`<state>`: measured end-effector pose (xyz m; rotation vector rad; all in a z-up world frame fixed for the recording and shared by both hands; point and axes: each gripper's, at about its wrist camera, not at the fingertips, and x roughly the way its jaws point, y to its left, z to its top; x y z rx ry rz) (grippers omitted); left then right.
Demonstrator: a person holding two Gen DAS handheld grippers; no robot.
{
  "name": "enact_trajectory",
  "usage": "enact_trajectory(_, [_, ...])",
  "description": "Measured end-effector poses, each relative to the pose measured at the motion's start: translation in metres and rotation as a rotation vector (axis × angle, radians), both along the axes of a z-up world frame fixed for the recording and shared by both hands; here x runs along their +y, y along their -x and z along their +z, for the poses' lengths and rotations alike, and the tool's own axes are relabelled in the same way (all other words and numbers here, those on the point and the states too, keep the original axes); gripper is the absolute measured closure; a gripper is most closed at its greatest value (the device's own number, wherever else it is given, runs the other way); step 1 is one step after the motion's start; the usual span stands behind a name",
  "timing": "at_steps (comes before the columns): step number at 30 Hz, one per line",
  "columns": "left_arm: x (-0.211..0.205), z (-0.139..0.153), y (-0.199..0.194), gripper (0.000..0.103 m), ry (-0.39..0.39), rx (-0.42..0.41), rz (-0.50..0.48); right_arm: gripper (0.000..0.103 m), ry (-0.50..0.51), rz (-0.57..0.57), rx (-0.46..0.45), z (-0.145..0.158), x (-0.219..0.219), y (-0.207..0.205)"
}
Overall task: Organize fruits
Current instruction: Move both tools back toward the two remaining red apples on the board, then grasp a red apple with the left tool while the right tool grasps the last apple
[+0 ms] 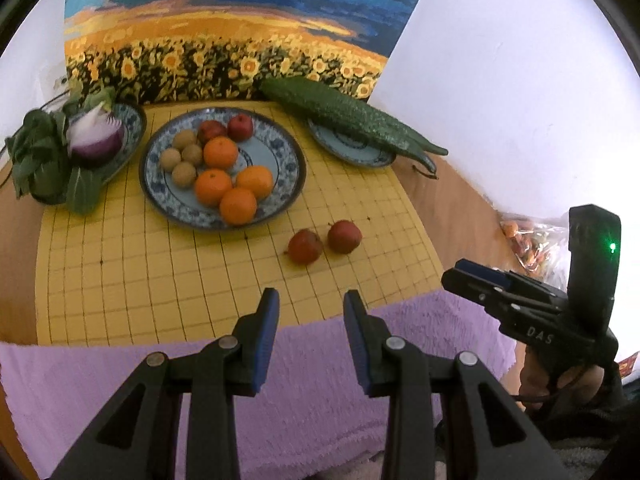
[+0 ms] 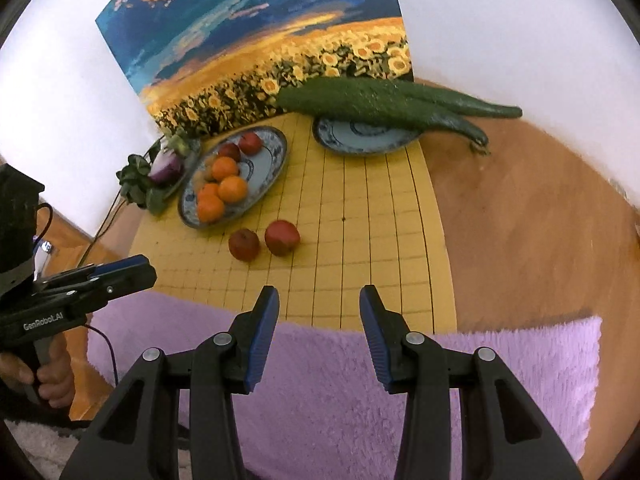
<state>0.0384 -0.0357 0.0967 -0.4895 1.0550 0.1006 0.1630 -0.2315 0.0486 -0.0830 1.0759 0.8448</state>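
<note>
My left tongs (image 1: 310, 312) stand wide apart and carry nothing, positioned above the near edge of the yellow gridded board (image 1: 208, 264) where it meets the fluffy lilac towel (image 1: 304, 400). My right tongs (image 2: 318, 308) are likewise spread wide and carry nothing, above the same edge, further to my right.

Two small red round fruits (image 1: 324, 242) lie loose on the yellow gridded board, just beside each other, between my tongs and the large blue-and-white patterned ceramic plate (image 1: 280, 152). In the right wrist view the same two fruits (image 2: 264, 242) sit just ahead and left of my right tongs.

The large plate holds four oranges (image 1: 234, 182) toward its near side, four small tan round fruits (image 1: 184, 156) on its left, and two more red fruits (image 1: 228, 128) at its far rim.

To the left, a second patterned plate (image 1: 134, 120) carries a halved purple onion (image 1: 96, 138) and dark leafy greens (image 1: 36, 160). To the right, a smaller blue-and-white plate (image 1: 344, 148) supports two long green cucumbers (image 1: 344, 116) that overhang its rim.

A sunflower-field painting (image 1: 224, 32) stands upright behind the board on the brown wooden table (image 2: 520, 220).
</note>
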Motion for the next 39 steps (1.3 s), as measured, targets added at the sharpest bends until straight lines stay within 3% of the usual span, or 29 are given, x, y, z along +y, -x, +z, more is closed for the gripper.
enact_trajectory(12, [-0.02,-0.03,0.018,0.069,0.037,0.06,0.026,0.06,0.08,0.06,0.057,-0.034,-0.003,0.02])
enact_trajectory(19, [-0.023,-0.034,0.034,0.069,0.039,0.025,0.053,0.06,0.117,0.11,0.062,-0.05,-0.001,0.036])
enact_trajectory(22, [-0.023,-0.04,0.03,0.069,0.05,0.049,0.048,0.06,0.123,0.117,0.057,-0.051,0.0,0.037])
enact_trajectory(27, [-0.03,-0.042,0.018,0.069,0.045,0.051,0.005,0.06,0.102,0.128,-0.005,-0.041,0.005,0.034])
enact_trajectory(29, [-0.031,-0.044,0.014,0.069,0.041,0.044,-0.001,0.06,0.07,0.131,-0.068,-0.037,0.012,0.03])
enact_trajectory(34, [-0.024,-0.056,0.004,0.069,0.052,0.036,0.008,0.06,0.028,0.179,-0.25,-0.036,0.058,0.017])
enact_trajectory(39, [-0.02,-0.061,-0.001,0.069,0.066,0.039,0.009,0.06,0.063,0.21,-0.31,-0.042,0.09,0.008])
